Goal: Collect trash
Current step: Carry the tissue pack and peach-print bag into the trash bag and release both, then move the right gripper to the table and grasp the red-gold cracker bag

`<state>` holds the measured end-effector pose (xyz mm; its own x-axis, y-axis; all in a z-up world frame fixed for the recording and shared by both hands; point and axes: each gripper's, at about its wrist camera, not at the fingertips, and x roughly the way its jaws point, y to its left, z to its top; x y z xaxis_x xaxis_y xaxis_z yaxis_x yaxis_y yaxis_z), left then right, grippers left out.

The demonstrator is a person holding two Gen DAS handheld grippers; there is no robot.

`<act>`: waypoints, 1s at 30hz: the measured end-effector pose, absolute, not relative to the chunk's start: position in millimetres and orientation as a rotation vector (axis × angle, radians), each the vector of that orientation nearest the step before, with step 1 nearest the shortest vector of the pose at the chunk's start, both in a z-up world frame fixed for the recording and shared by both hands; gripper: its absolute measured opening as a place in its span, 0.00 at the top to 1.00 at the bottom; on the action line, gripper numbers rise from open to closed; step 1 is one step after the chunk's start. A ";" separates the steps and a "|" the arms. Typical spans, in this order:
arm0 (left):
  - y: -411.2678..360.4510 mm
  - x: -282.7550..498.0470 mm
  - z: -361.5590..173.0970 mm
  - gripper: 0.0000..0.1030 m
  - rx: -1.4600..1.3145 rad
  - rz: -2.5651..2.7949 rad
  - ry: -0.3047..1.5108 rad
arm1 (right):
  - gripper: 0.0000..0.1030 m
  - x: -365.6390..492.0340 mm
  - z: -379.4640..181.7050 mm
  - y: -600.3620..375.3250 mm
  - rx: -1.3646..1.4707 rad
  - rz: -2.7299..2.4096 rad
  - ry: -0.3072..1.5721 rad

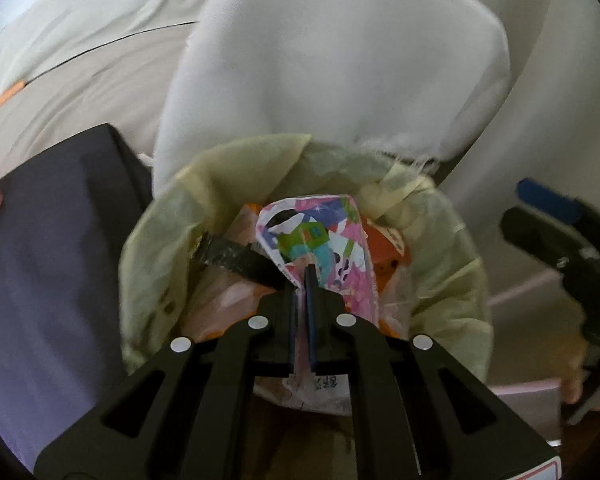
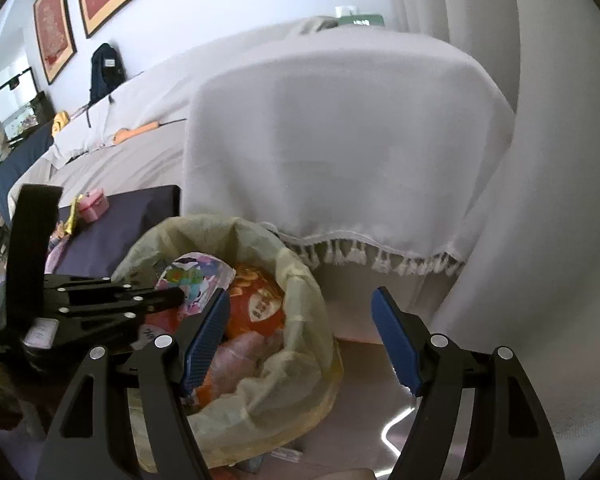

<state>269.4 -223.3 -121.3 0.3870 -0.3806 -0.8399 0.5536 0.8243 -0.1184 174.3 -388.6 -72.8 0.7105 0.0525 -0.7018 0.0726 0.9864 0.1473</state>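
Observation:
A trash bin lined with a yellowish bag point(image 1: 452, 264) stands beside a dark table; it also shows in the right wrist view point(image 2: 300, 280). My left gripper point(image 1: 303, 276) is shut on a pink, colourful wrapper point(image 1: 320, 240) and holds it over the bin's mouth. The right wrist view shows the same wrapper point(image 2: 196, 276) in the left gripper point(image 2: 172, 296). An orange snack packet point(image 2: 260, 308) and other wrappers lie in the bin. My right gripper point(image 2: 300, 340) is open and empty, just right of the bin; it shows at the right edge of the left wrist view point(image 1: 548, 208).
A dark blue table point(image 1: 48, 264) is left of the bin, with a pink box point(image 2: 94, 204) and small items on it. A chair draped in white fringed cloth point(image 2: 340, 152) stands behind the bin. White curtains point(image 2: 540, 160) hang at the right.

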 end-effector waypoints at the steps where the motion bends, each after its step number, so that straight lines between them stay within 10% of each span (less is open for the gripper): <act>1: -228.6 270.1 -125.8 0.96 0.213 -0.599 1.013 | 0.33 174.8 -75.4 -390.8 0.164 -0.021 0.786; 4: -233.6 270.0 -131.0 0.95 0.232 -0.601 1.006 | 0.33 174.9 -79.1 -394.4 0.160 -0.036 0.788; 11: -205.8 265.7 -112.5 0.51 0.068 -0.652 1.001 | 0.33 175.0 -83.0 -396.6 0.170 -0.049 0.783; 30: 15.9 231.0 -42.6 0.48 -0.012 -0.215 0.731 | 0.27 191.3 -48.7 -279.5 0.114 0.204 0.733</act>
